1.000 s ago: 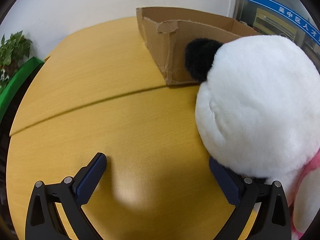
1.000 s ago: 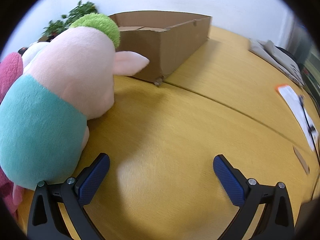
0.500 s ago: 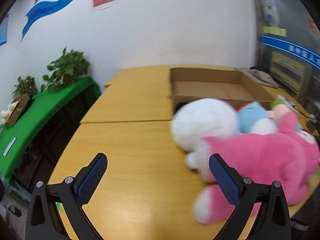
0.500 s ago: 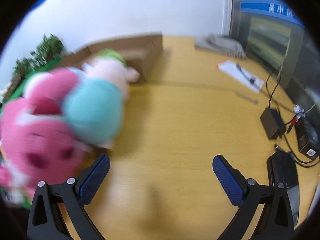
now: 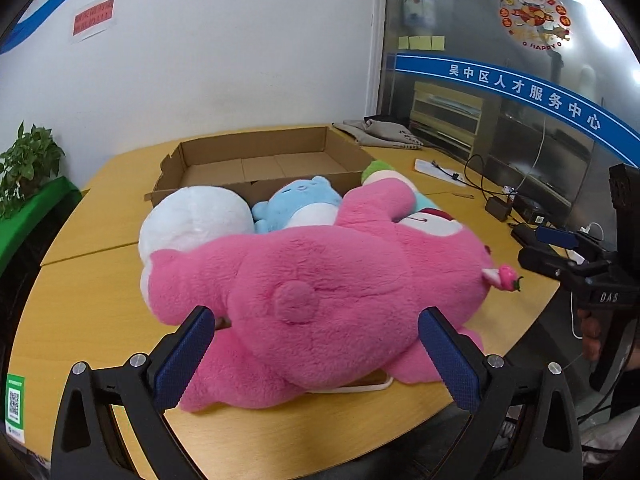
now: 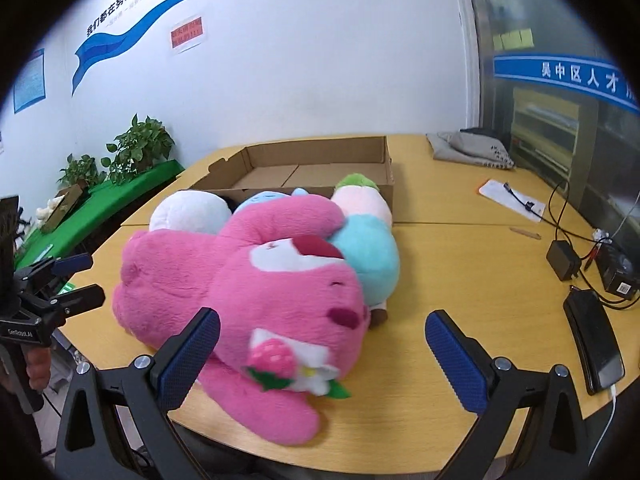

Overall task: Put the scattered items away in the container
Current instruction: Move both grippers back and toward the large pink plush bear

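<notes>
A big pink plush bear (image 5: 328,296) (image 6: 256,288) lies on the yellow table in front of a white plush (image 5: 196,216) (image 6: 188,212), a blue plush (image 5: 300,204) and a pink plush with teal shirt and green hat (image 6: 368,232). An empty open cardboard box (image 5: 260,160) (image 6: 316,160) stands behind them. My left gripper (image 5: 320,356) is open, its fingers either side of the bear's back. My right gripper (image 6: 324,356) is open in front of the bear's head. Each gripper shows in the other view: the right gripper (image 5: 560,248), the left gripper (image 6: 72,280).
Grey cloth (image 6: 472,148), papers (image 6: 512,196), a charger with cables (image 6: 564,260) and a black phone (image 6: 596,344) lie on the table's right side. Potted plants (image 6: 136,148) on a green shelf stand left. The table's front edge is close below the grippers.
Both grippers have pulled back and up from low over the table beside the toys; the whole pile and box are now in view. Both stay open.
</notes>
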`<state>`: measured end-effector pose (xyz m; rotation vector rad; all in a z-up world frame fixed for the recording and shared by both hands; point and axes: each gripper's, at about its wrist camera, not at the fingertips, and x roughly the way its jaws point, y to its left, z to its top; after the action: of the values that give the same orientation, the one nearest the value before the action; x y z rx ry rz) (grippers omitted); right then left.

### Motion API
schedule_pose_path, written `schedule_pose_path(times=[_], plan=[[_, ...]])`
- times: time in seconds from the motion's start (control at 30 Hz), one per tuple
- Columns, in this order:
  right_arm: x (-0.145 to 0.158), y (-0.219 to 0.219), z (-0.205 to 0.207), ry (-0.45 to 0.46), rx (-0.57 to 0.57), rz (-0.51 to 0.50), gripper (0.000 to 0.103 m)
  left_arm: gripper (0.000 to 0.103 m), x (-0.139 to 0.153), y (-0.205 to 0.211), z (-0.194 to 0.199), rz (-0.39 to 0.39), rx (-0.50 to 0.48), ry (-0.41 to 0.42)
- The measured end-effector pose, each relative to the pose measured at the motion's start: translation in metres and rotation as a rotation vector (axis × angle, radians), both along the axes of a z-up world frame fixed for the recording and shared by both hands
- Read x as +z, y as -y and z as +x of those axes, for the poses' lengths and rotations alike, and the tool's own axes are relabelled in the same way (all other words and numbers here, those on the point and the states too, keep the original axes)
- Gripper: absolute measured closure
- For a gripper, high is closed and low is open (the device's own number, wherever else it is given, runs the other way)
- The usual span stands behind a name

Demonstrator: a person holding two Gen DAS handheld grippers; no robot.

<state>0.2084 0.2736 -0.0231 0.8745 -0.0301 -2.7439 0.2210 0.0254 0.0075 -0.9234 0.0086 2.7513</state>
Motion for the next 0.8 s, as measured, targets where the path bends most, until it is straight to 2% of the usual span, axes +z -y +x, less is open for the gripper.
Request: schedule_pose_path(times=[0.13,0.27,0.5,0.8], plan=[[0.003,0.011,0.011,-0.025,-0.008,0.018,0.001,0.000,-0.004,0.000,0.000,0.008,-0.003,0.010],[0.004,0.020,0.013,-0.034,-0.006,0.044,0.001,0.000,-0.006,0.006,-0.001,0.054,0.001,0.015],[0.003,0.028,0.001,-0.016,0.012,0.050,0.001,0.000,-0.008,0.014,-0.020,0.073,0.011,0.033],[-0.001,0.030,-0.028,0.018,0.018,0.020,0.001,0.000,-0.015,0.020,-0.041,0.113,-0.030,0.060]])
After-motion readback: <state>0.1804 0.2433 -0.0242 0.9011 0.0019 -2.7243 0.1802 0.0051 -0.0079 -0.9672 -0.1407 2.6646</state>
